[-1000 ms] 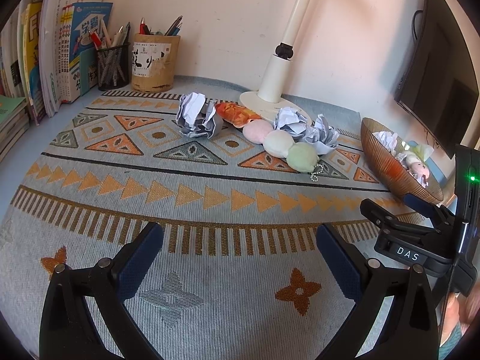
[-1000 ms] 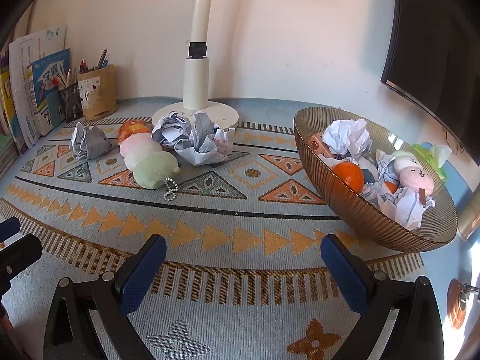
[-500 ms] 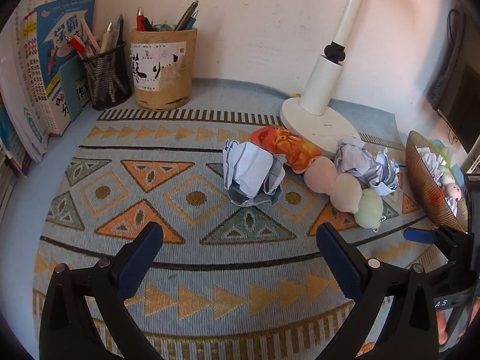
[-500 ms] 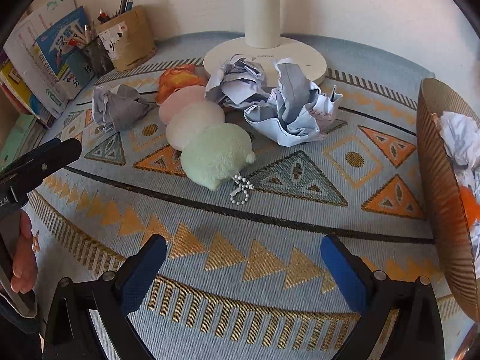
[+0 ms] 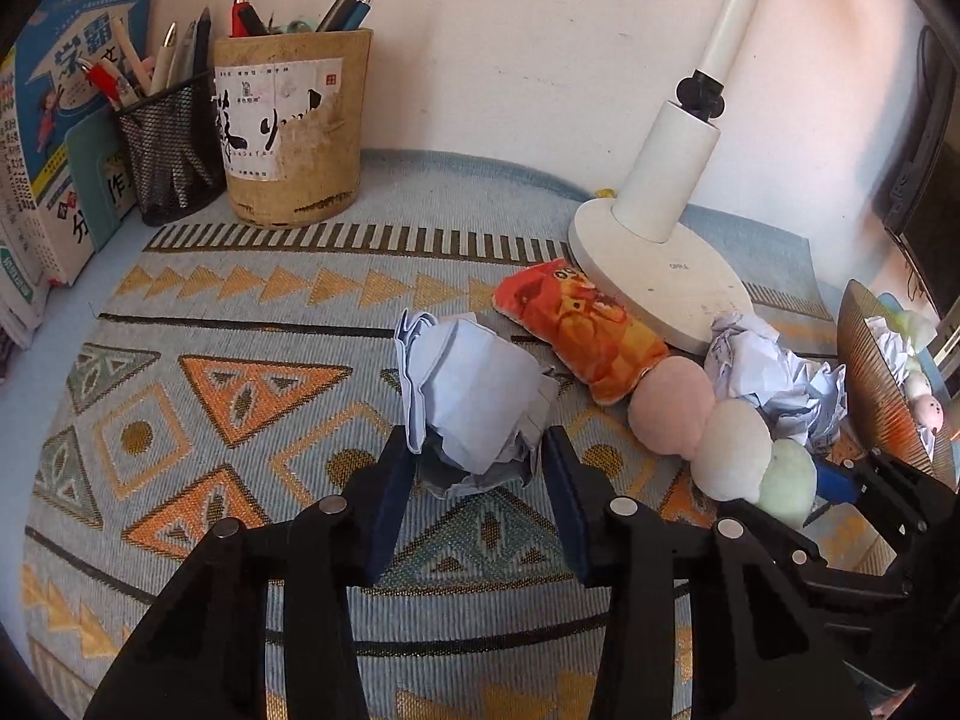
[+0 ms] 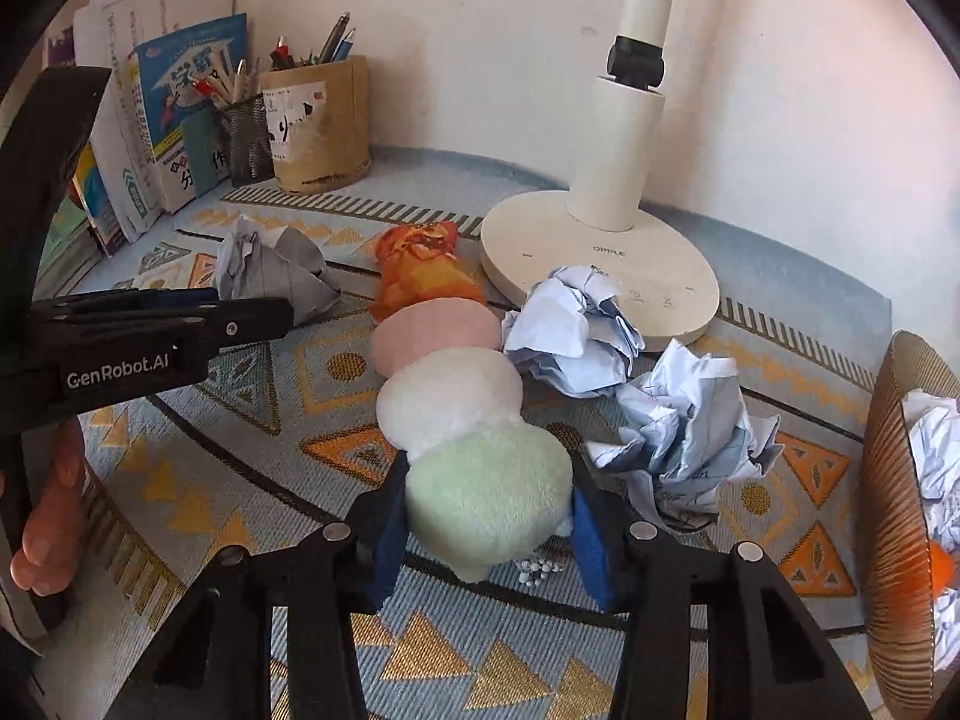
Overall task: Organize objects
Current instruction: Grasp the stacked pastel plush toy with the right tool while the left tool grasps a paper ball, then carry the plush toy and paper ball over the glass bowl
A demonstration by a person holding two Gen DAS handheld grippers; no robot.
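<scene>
Desk: a blue woven mat with orange triangles (image 5: 252,384) is covering the desk, and everything loose is lying on it.
Lamp: a white desk lamp with a round base (image 6: 600,264) is standing behind the clutter, with the plush chain and one paper wad lying just beside its base.
Bowl: a ribbed brown bowl (image 6: 894,480) is sitting at the right edge, already holding crumpled paper and small toys.
Plush: a plush chain of pink, white and green balls with an orange end (image 6: 456,396) is lying diagonally; its green end is sitting between the right gripper's (image 6: 489,531) blue pads, which are pressing its sides, so it is being grasped.
Paper: a crumpled bluish-white paper ball (image 5: 474,402) is sitting between the left gripper's (image 5: 480,480) pads, which are touching or nearly touching it; whether it is firmly clenched I cannot tell.
Risk, plush: lifting by one end is likely to leave the chain dangling, dragging the loose crumpled sheet (image 6: 684,438) or snagging the bead chain (image 6: 537,570).
Risk, paper: a light wad could be slipping out of a shallow pinch.
</scene>
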